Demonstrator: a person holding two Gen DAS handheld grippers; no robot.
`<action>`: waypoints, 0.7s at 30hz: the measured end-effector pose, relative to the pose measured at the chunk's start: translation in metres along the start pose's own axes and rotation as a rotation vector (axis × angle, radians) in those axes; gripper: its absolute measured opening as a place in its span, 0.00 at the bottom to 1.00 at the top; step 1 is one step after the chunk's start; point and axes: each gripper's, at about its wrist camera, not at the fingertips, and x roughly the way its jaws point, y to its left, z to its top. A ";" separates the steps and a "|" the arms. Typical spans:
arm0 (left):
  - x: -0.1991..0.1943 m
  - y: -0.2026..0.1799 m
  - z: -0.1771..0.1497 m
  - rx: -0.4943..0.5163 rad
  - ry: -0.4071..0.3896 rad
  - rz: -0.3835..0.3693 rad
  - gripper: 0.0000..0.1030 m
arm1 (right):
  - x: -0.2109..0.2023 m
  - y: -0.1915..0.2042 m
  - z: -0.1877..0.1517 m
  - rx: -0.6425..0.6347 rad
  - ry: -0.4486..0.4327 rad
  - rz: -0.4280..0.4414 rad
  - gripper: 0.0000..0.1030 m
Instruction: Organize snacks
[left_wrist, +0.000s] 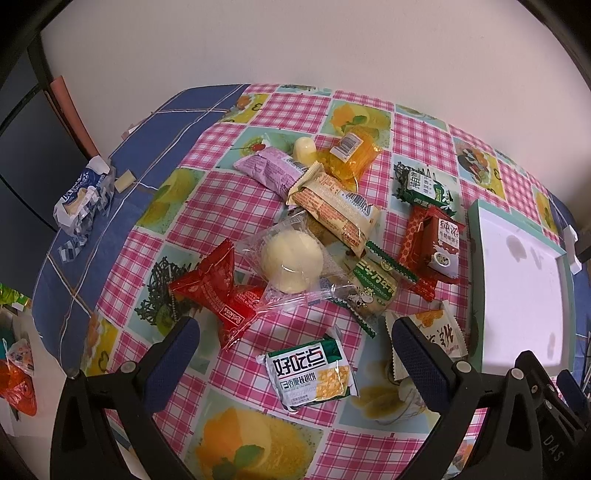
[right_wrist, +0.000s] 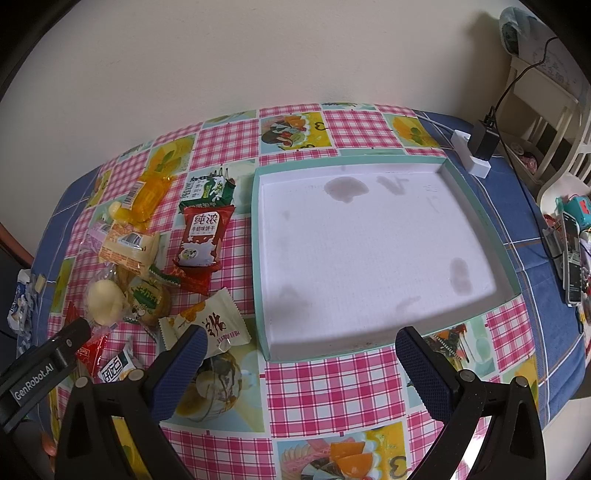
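Nearest the left wrist lens, I am seeing the left gripper hovering with its blue-padded fingers spread wide apart, holding nothing. Directly between them a green-and-white cracker packet is lying flat on the checked tablecloth. Just above it, at frame centre, the snack pile is sitting: a clear-wrapped pale round cake overlapping a red foil packet, a beige biscuit packet behind, a pink packet and an orange jelly pack further up.

In the right wrist view I am seeing the right gripper also standing wide open and empty, over the near edge of a teal-rimmed white tray that is filling the frame centre with nothing inside. A red milk-biscuit packet is lying just left of the tray, not touching it.
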 end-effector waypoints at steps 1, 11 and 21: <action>0.000 0.000 0.000 -0.001 0.001 0.000 1.00 | 0.000 0.000 0.000 0.000 0.000 0.001 1.00; 0.002 0.000 0.000 -0.002 0.011 0.003 1.00 | 0.000 0.001 0.000 0.000 0.001 0.000 1.00; 0.003 0.001 0.000 -0.004 0.018 0.005 1.00 | 0.001 0.001 0.000 -0.001 0.001 -0.001 1.00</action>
